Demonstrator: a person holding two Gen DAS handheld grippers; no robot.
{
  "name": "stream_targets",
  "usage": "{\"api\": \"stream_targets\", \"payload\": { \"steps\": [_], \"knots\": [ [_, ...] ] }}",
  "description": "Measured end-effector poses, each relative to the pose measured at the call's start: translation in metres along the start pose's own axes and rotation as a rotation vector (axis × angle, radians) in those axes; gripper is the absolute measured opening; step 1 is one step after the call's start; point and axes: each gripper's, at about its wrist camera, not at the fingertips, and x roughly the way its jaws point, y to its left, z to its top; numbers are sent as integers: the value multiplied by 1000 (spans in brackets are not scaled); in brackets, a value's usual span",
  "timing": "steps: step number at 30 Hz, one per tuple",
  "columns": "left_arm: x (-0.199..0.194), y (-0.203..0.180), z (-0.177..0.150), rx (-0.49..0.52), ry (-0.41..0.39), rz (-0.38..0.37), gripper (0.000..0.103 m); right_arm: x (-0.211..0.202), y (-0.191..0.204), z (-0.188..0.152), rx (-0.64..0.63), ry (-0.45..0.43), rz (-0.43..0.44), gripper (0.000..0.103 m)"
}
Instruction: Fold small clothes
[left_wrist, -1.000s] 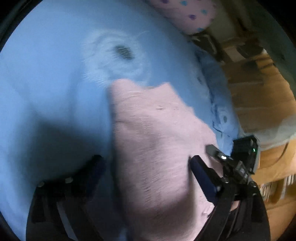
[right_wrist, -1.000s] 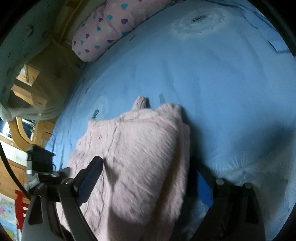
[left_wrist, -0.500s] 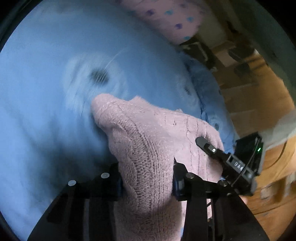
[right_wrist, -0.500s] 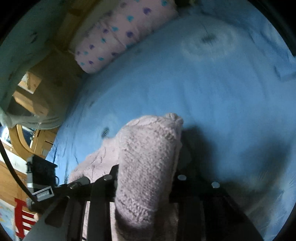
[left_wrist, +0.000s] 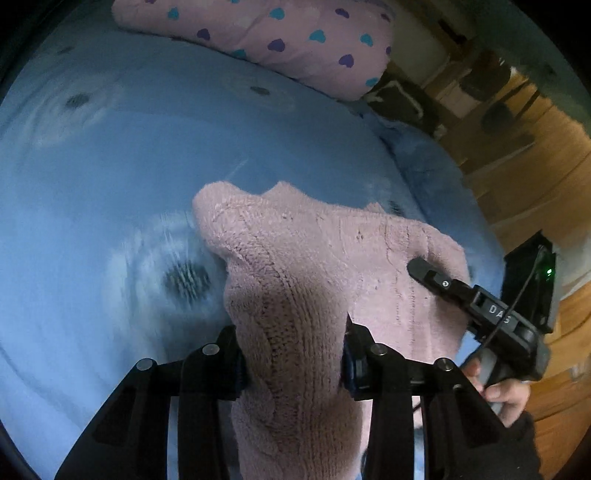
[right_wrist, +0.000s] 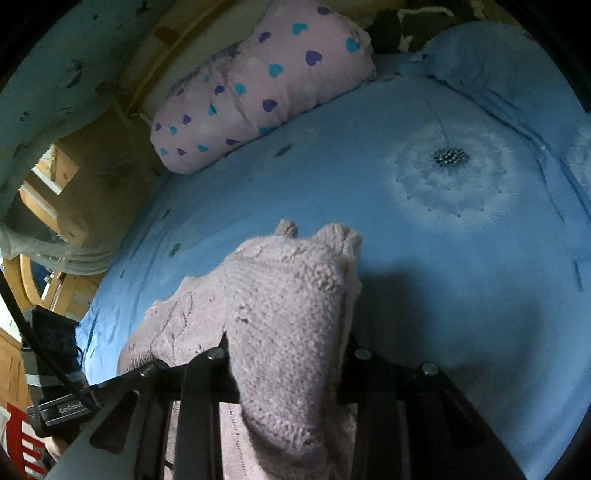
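A pale pink knitted sweater lies bunched on a blue bed cover. My left gripper is shut on a thick fold of the sweater, which bulges up between its fingers. My right gripper is shut on another fold of the same sweater, and it also shows at the right of the left wrist view, resting on the knit. The sweater's lower part is hidden under both grippers.
A pink pillow with purple and teal hearts lies at the far side of the bed, also in the right wrist view. The cover bears white dandelion prints. Wooden furniture stands beyond the bed's right edge.
Both grippers were open over the flat sweater one second ago. They have shut on folds of it and drawn the knit up and forward across the bed.
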Motion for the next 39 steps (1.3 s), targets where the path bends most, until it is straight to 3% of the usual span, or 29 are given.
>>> {"api": "stream_targets", "payload": {
  "steps": [3,8,12,16,17,18,19,20,22,25,29,31,35,39],
  "knots": [
    [19,7,23,25,13,19,18,21,-9,16,4,10,-11,32],
    [38,24,51,-57,4,-13,18,37,-21,41,15,-20,-16,30],
    [52,30,59,-10,4,16,23,48,-30,64,27,-46,-11,28],
    [62,61,58,-84,8,8,61,75,-45,66,45,-13,-41,28],
    [62,64,57,-100,4,-1,61,81,-49,66,52,-4,-46,28],
    [61,64,56,-102,1,0,61,85,-53,65,60,6,-49,29],
    [59,60,56,-93,0,23,63,87,-56,65,66,10,-65,37],
    [56,55,55,-81,-2,53,64,86,-57,65,69,10,-89,55],
    [48,43,54,-49,-21,116,64,77,-55,67,54,3,-143,66],
    [28,30,50,-43,-43,176,63,58,-44,69,15,-12,-196,67],
    [-12,18,46,-111,-87,97,63,21,-28,57,1,-32,-213,71],
    [-41,4,37,-83,-146,70,63,4,-20,48,3,-26,-232,76],
    [-75,-14,11,5,-225,153,63,-33,-10,13,6,-18,-271,79],
    [-87,-7,-14,-29,-212,190,63,-69,4,-21,-43,-41,-295,80]
  ]
}}
